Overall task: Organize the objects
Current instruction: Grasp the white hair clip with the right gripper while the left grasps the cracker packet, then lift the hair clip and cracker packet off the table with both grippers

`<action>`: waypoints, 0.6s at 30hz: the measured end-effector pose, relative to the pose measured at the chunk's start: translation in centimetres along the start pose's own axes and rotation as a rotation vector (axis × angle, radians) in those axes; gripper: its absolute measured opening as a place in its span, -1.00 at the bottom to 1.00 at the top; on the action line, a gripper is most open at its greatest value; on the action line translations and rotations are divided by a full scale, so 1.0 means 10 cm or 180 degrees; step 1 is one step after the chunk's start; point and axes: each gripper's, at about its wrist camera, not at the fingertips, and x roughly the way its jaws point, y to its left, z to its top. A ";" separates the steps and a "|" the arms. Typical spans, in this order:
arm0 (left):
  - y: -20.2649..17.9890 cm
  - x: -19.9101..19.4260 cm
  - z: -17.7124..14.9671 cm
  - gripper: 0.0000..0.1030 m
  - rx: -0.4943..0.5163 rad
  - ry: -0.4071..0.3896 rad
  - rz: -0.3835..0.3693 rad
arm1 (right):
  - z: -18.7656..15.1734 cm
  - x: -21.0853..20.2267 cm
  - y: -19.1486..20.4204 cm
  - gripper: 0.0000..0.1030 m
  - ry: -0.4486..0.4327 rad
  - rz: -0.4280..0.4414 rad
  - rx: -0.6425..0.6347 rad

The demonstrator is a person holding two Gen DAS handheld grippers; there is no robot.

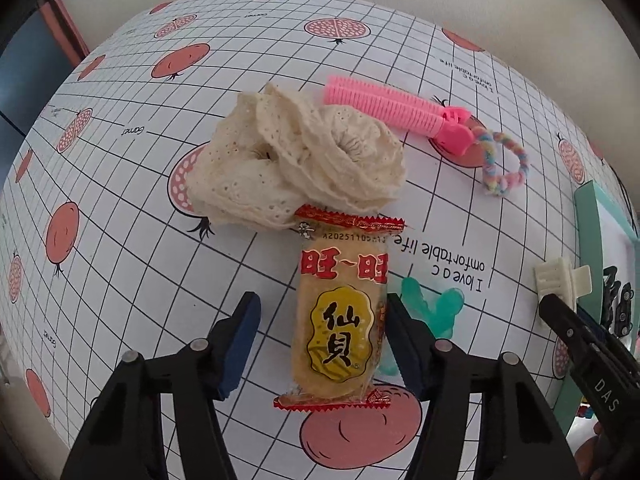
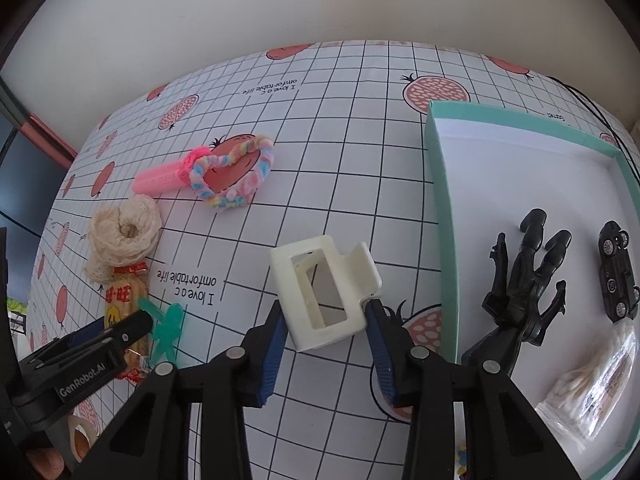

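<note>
My left gripper [image 1: 320, 316] is open around a yellow rice cracker packet [image 1: 340, 332] lying on the table; the right finger touches the packet, the left finger stands apart. My right gripper [image 2: 326, 316] is shut on a white hair claw clip [image 2: 324, 292], held just above the table left of the teal box [image 2: 440, 208]. The clip also shows in the left wrist view [image 1: 560, 284]. In the right wrist view the left gripper [image 2: 120, 330] sits over the packet [image 2: 122, 308].
A cream lace scrunchie [image 1: 296, 164], a pink hair roller [image 1: 392, 108], a pastel braided hair tie [image 1: 504, 164] and a green plastic piece [image 1: 432, 308] lie on the gridded tablecloth. The box holds a black toy hand [image 2: 520, 288], a black toy car [image 2: 618, 272] and a cotton swab bag [image 2: 592, 384].
</note>
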 end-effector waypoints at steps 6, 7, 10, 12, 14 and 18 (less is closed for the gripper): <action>0.13 -0.03 0.06 -0.07 -0.0093 -0.0029 0.0019 | -0.01 0.00 -0.01 -0.19 0.0006 0.0006 -0.0012; 0.17 -0.03 0.07 -0.07 -0.0131 -0.0037 -0.0014 | -0.01 0.00 -0.01 -0.19 0.0007 0.0004 -0.0014; 0.23 -0.04 0.10 -0.09 -0.0179 -0.0045 -0.0056 | -0.02 0.00 0.00 -0.19 0.0010 -0.0004 -0.0035; 0.26 -0.04 0.12 -0.10 -0.0185 -0.0054 -0.0069 | -0.02 -0.01 -0.01 -0.19 0.0012 -0.0008 -0.0046; 0.31 -0.05 0.14 -0.11 -0.0220 -0.0072 -0.0096 | -0.02 -0.01 -0.01 -0.19 0.0009 -0.0008 -0.0052; 0.40 -0.06 0.17 -0.14 -0.0308 -0.0090 -0.0159 | -0.02 0.00 0.00 -0.19 0.0007 -0.0019 -0.0071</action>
